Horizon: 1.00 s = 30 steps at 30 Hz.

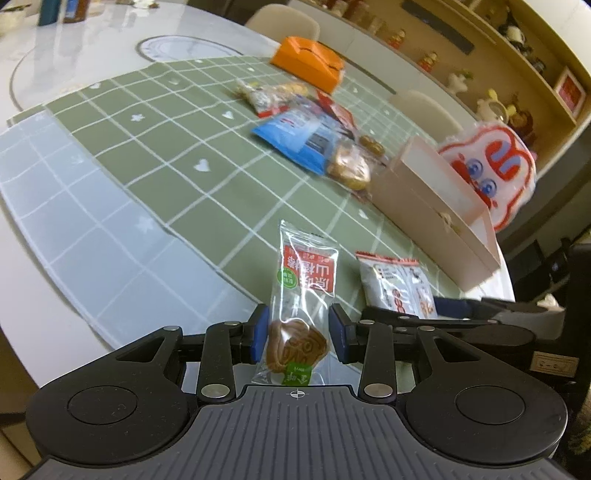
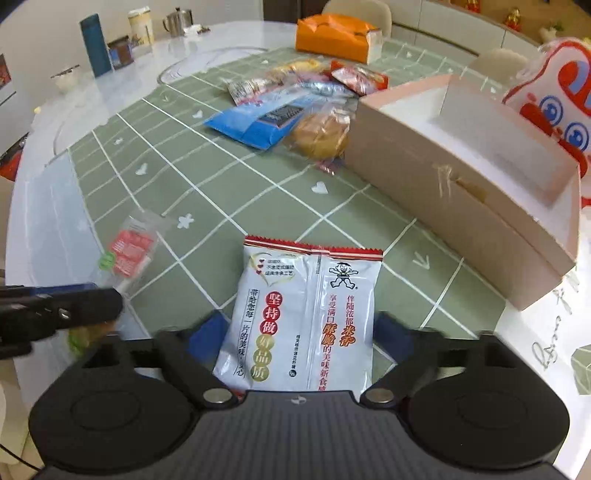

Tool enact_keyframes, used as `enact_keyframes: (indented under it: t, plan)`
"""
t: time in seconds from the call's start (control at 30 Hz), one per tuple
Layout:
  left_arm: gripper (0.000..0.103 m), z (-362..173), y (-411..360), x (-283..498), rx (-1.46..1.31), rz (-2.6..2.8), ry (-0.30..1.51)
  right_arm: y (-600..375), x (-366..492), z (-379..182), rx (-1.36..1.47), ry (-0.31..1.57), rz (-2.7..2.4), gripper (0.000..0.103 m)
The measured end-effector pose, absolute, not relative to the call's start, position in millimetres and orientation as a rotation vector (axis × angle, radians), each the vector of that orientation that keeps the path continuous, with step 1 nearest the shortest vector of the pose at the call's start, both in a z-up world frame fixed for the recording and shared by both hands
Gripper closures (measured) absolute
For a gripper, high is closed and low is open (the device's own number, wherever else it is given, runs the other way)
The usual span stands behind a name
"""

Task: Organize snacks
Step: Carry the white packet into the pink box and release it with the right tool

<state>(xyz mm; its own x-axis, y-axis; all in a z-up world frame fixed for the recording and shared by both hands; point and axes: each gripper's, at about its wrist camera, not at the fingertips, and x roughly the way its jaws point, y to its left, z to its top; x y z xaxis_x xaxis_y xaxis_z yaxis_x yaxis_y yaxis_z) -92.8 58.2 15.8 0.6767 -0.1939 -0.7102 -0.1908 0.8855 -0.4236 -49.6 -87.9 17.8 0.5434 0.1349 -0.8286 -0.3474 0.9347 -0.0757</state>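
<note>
Nearest in the left wrist view, the left gripper (image 1: pixel 297 338) has a clear-wrapped cake packet (image 1: pixel 299 314) standing between its blue pads; the left pad touches the wrapper, the right one shows a sliver of gap, so I judge it a light pinch on the film rather than on the cake itself (the pictures do not fully settle it). In the right wrist view, the right gripper (image 2: pixel 301 334) straddles a white rice-cracker packet (image 2: pixel 299 321) lying flat on the green checked cloth (image 2: pixel 177 177); its jaws stand wide, the pads beside the packet's edges, and whether they press yet I cannot tell.

To do this step well, close on the firm body of each packet, not the loose seal, and lift straight before swinging right.

Ahead and to the right of both grippers sits the open pink box (image 2: pixel 476 206), apparently the place for the snacks. Beyond, a loose heap: a blue packet (image 2: pixel 255 122), a round bun (image 2: pixel 321 136), then red wrappers. Farthest stands an orange box (image 2: pixel 332 35).
</note>
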Motion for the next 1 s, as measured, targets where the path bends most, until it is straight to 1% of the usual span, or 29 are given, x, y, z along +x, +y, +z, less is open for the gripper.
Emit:
enact_keyframes:
  t: [0.2,0.37,0.47,0.57,0.67,0.87,1.0]
  plan:
    - [0.063,26.3,31.8,-86.1,-0.42,-0.074,0.854,-99.3,-85.3,34.2,-0.307,0.87,0.28,0.025]
    - [0.063,31.9,7.5,-80.9,-0.359,-0.148,0.89,-124.8,-103.3,50.8,-0.213,0.849,0.248,0.025]
    - [0.063,40.1,-5.0,-75.5,-0.309,-0.187,0.899,-136.4,-116.3,60.0,-0.203,0.809,0.218,0.025]
    - [0.063,60.1,-11.3,-65.1,-0.287,-0.228,0.866,-148.9,-123.3,72.1,-0.174,0.772,0.192,0.025]
    - [0.063,92.7,-10.0,-46.7,-0.287,-0.27,0.812,-160.5,-123.4,88.8,-0.128,0.726,0.163,0.025]
    - [0.063,168.3,-18.1,17.5,-0.27,-0.378,0.724,-175.8,-111.7,136.8,-0.034,0.602,0.138,0.025]
    - [0.062,193.1,-36.9,78.6,-0.197,-0.461,0.717,-176.7,-92.0,156.4,-0.04,0.551,0.095,0.025]
